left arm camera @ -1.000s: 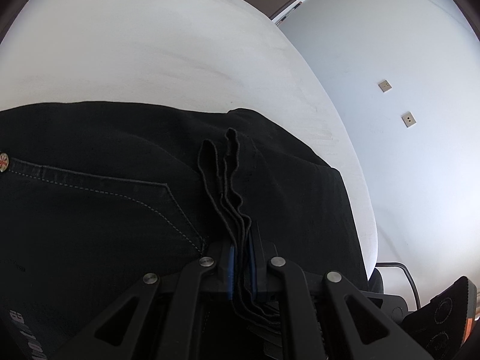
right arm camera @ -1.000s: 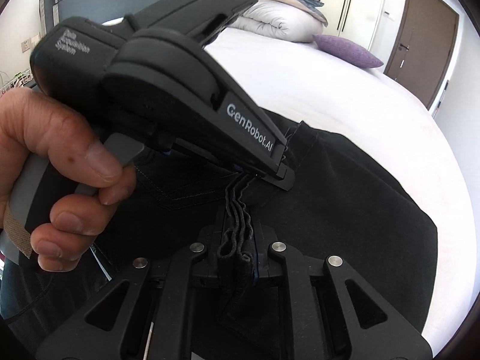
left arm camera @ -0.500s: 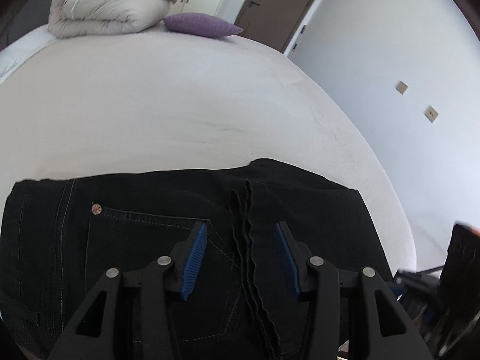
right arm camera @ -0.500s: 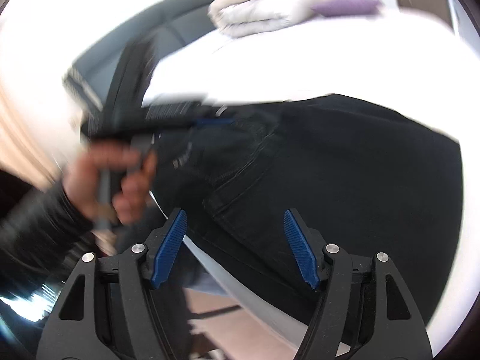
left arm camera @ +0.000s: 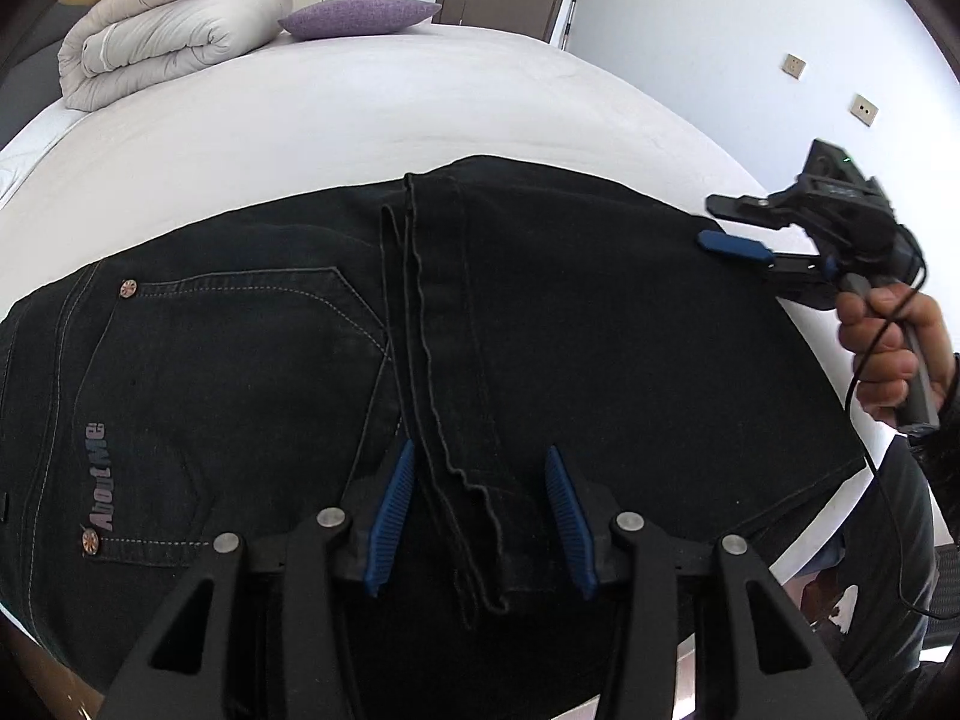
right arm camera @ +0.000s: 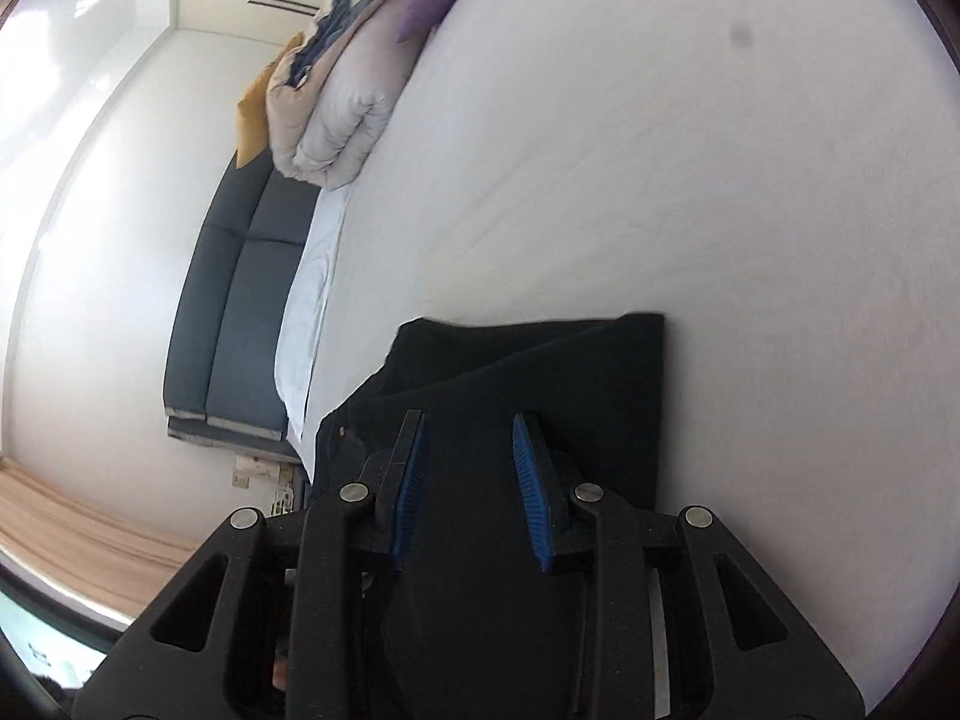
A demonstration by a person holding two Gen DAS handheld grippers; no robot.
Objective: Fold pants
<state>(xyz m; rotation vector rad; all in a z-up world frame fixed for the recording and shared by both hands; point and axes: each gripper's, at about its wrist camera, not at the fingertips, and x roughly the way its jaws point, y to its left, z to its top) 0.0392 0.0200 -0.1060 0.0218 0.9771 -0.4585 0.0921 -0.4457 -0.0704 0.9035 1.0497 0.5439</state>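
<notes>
The left gripper (left arm camera: pixel 480 516) stands spread just above the near edge of the bed, its blue ribbed pads (left arm camera: pixel 393 516) either side of the stacked hem edges (left arm camera: pixel 432 396) and clear of them; a second ago those hems were pinched between them, so the fold has been laid down and let go. The black denim pants (left arm camera: pixel 540 330) lie folded flat along the near edge of the white mattress (left arm camera: pixel 360 108), back pocket and rivets up at the left. At the right corner of the bundle the right gripper (right arm camera: pixel 471 480) hovers, part-spread; its jaws have just been closing from a wider gape, with dark cloth showing between the pads but no pinch visible. Judging by this, one fold is finished and another may follow. Beyond, a rolled grey duvet (left arm camera: pixel 168 42) and a purple cushion (left arm camera: pixel 360 15) sit at the far edge.
</notes>
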